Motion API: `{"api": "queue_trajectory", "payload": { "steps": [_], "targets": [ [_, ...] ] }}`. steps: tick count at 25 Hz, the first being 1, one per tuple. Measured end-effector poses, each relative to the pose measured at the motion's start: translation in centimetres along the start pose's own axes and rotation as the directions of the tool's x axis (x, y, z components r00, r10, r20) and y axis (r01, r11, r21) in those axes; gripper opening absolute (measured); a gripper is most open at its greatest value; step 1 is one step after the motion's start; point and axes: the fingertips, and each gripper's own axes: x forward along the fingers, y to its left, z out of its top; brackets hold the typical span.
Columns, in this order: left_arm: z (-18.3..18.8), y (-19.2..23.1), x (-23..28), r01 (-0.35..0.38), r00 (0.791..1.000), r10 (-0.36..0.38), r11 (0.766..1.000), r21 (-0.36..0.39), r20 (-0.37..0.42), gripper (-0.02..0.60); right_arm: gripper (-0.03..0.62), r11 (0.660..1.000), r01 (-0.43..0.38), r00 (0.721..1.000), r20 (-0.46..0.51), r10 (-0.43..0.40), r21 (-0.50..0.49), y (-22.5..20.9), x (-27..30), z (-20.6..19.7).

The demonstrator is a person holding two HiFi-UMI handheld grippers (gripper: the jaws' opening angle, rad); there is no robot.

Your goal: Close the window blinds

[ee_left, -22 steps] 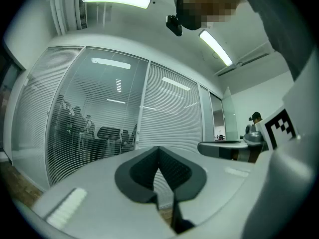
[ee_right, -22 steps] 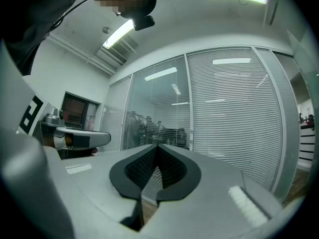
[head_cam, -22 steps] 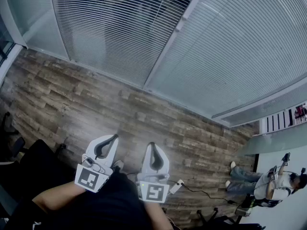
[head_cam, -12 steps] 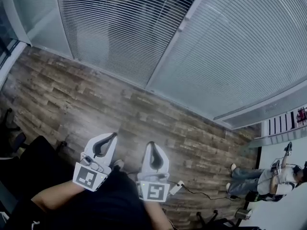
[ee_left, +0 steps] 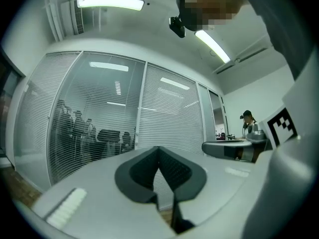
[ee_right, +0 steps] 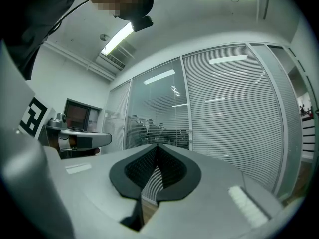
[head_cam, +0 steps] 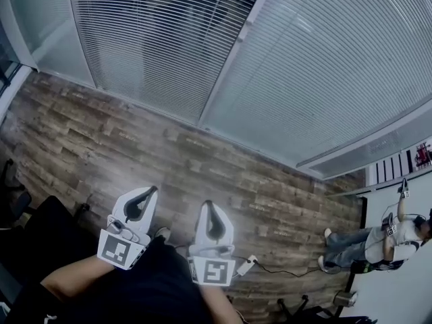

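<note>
Slatted window blinds cover a glass wall ahead. On the left panel (head_cam: 155,39) the slats stand partly open, and people and chairs show through it (ee_left: 94,128) (ee_right: 154,111). The right panel (head_cam: 324,66) looks opaque white (ee_right: 234,113). My left gripper (head_cam: 149,192) and right gripper (head_cam: 208,205) hang low in front of my body, over the wooden floor and well short of the blinds. Both point toward the glass wall. The left gripper (ee_left: 159,148) has its fingertips together with nothing between them, and so does the right gripper (ee_right: 157,146).
A metal post (head_cam: 226,59) divides the two panels. On the floor by my feet lie a power strip and cable (head_cam: 247,264). A person (head_cam: 388,238) sits at the far right. Dark chairs (head_cam: 13,187) stand at the left. A desk with a monitor (ee_right: 77,117) is off to one side.
Both grippers have drifted slightly down and left in the head view as the view shifts. Their jaws stay together.
</note>
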Motion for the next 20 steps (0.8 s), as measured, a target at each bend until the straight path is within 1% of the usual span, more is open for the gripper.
{"api": "queue_trajectory", "payload": {
  "steps": [8,13,17,20],
  "targets": [
    [0.6,-0.2,2.5,-0.001,1.000,0.001,1.000,0.018,0.021,0.002,0.002,0.999,0.039,0.999,0.008,-0.039,-0.021,-2.3,2.0,-0.6],
    [1.3,-0.3,3.8,0.002,0.999,-0.003,1.000,0.023,0.044,0.002,0.002,0.998,0.064,0.997,0.048,-0.065,0.018,-3.5,3.9,0.7],
    [0.7,0.3,4.8,0.011,0.999,-0.012,0.999,0.040,0.038,0.002,0.002,0.997,0.076,0.995,0.063,-0.075,-0.008,-4.0,5.4,0.8],
    [-0.1,1.3,6.0,0.006,0.999,-0.007,1.000,0.017,0.047,0.002,0.002,0.998,0.068,0.996,0.057,-0.067,-0.013,-4.1,6.7,0.1]
  ]
}}
